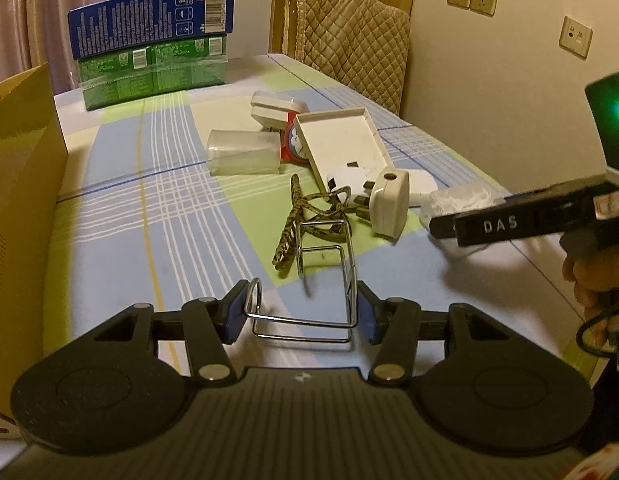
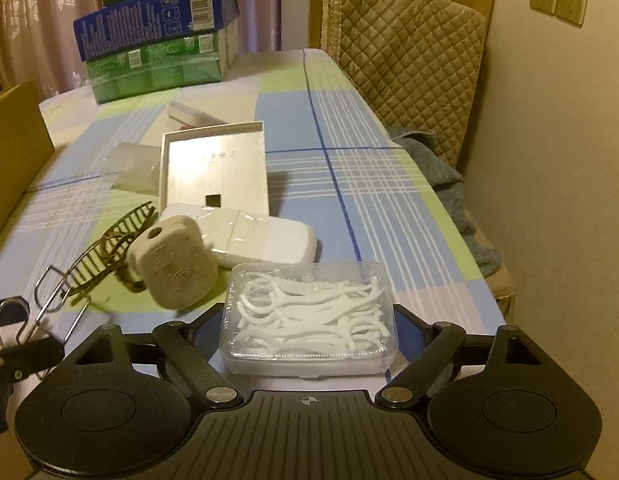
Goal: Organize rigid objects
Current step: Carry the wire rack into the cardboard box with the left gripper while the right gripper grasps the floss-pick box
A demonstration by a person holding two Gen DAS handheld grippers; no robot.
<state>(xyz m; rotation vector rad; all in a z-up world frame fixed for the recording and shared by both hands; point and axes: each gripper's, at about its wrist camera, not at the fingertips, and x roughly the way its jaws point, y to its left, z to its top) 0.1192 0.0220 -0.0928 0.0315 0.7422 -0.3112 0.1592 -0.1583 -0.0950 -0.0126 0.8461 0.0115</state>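
Observation:
My left gripper [image 1: 301,312] is shut on a chrome wire rack [image 1: 325,280], its pads against the rack's two sides, just above the checked tablecloth. My right gripper [image 2: 309,332] is shut on a clear plastic box of white floss picks [image 2: 309,320]; it also shows in the left wrist view [image 1: 461,200]. Ahead lie a white plug adapter [image 1: 389,208], a white soap-like case [image 2: 265,240], an open white tray box [image 1: 341,140], a brown hair claw [image 1: 305,220] and a clear cup [image 1: 243,152] on its side.
A cardboard box [image 1: 21,208] stands at the left edge. Stacked green and blue cartons [image 1: 153,44] sit at the table's far end. A quilted chair [image 2: 409,52] and a grey towel [image 2: 441,168] are along the right side, by the wall.

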